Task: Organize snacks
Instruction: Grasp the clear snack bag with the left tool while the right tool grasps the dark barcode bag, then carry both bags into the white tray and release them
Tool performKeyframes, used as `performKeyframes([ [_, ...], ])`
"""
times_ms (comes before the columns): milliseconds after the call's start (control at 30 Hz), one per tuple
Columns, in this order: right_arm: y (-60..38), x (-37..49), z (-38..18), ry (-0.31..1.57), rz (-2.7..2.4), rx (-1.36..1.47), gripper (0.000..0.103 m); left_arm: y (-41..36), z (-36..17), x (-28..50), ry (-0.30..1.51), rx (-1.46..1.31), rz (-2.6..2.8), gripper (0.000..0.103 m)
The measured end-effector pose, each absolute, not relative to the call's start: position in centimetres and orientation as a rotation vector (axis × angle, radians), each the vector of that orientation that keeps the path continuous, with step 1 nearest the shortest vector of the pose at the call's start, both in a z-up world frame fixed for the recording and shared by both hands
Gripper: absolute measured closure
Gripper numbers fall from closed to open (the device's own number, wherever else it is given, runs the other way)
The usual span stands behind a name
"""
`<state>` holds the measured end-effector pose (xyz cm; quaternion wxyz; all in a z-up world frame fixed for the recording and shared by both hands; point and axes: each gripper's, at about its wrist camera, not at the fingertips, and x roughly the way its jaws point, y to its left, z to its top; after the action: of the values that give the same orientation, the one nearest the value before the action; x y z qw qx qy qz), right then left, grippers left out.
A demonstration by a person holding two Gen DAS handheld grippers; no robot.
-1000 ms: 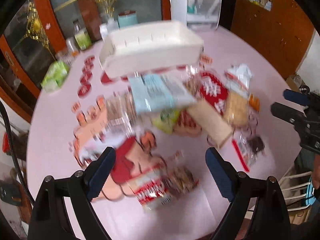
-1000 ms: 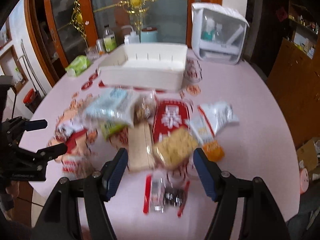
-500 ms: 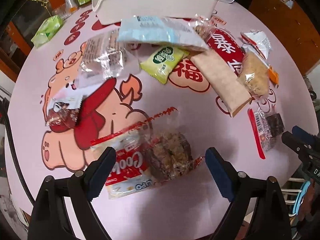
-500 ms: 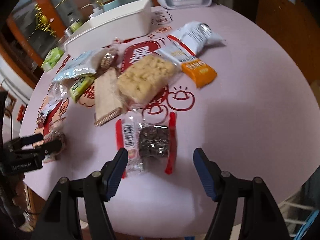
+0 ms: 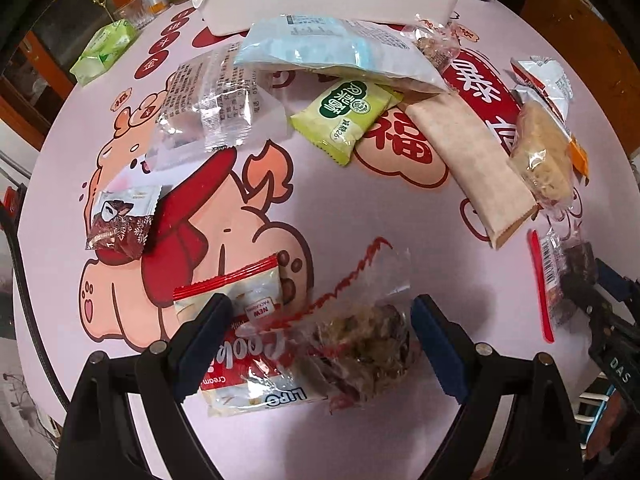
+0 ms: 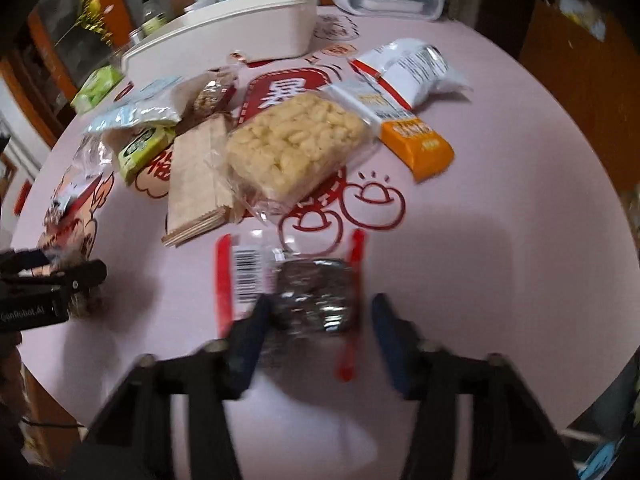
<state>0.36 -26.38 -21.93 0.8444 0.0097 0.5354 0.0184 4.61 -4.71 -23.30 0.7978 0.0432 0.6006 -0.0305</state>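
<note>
Both grippers have dropped closer to the pink table (image 5: 360, 216). Left gripper (image 5: 320, 344), fingers spread, straddles two packets: a cookie pack (image 5: 248, 356) and a clear bag (image 5: 360, 352). Right gripper (image 6: 316, 336), fingers apart, brackets one dark packet (image 6: 316, 300) near the table's edge.

black hand-held gripper (image 5: 320, 344), blue finger pads (image 5: 438, 344), silver screws

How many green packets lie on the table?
2. One green snack packet lies in the middle, partly under the pale blue bag; a green pack sits far left. More may be hidden under other bags.
</note>
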Motion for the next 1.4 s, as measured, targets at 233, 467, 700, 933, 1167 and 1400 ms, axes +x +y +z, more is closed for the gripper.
performKeyframes([
  [233, -27.2, 0.6, -21.8, 1.147, 0.033, 0.092, 0.061, -6.4, -23.7, 4.3, 1.276, 0.178, -0.053, 0.022],
  [467, -27.7, 0.6, -21.4, 1.154, 0.053, 0.142, 0.061, -8.6, -23.3, 3.8, 1.266, 0.256, -0.098, 0.045],
  [700, -27.2, 0.5, -19.8, 1.118, 0.091, 0.141, 0.061, -6.7, -21.6, 4.0, 1.282, 0.149, -0.125, 0.060],
  [933, -25.9, 1.0, -17.6, 1.071, 0.146, 0.134, 0.061, -3.9, -18.7, 4.9, 1.276, -0.021, -0.120, 0.064],
  [1167, -24.3, 2.0, -16.1, 1.046, 0.196, 0.125, 0.061, -2.4, -15.9, 5.3, 1.224, -0.074, -0.130, 0.064],
  [1400, -22.8, 3.5, -13.5, 0.992, 0.253, 0.125, 0.061, -1.1, -11.0, 7.2, 1.124, -0.112, -0.166, 0.064],
])
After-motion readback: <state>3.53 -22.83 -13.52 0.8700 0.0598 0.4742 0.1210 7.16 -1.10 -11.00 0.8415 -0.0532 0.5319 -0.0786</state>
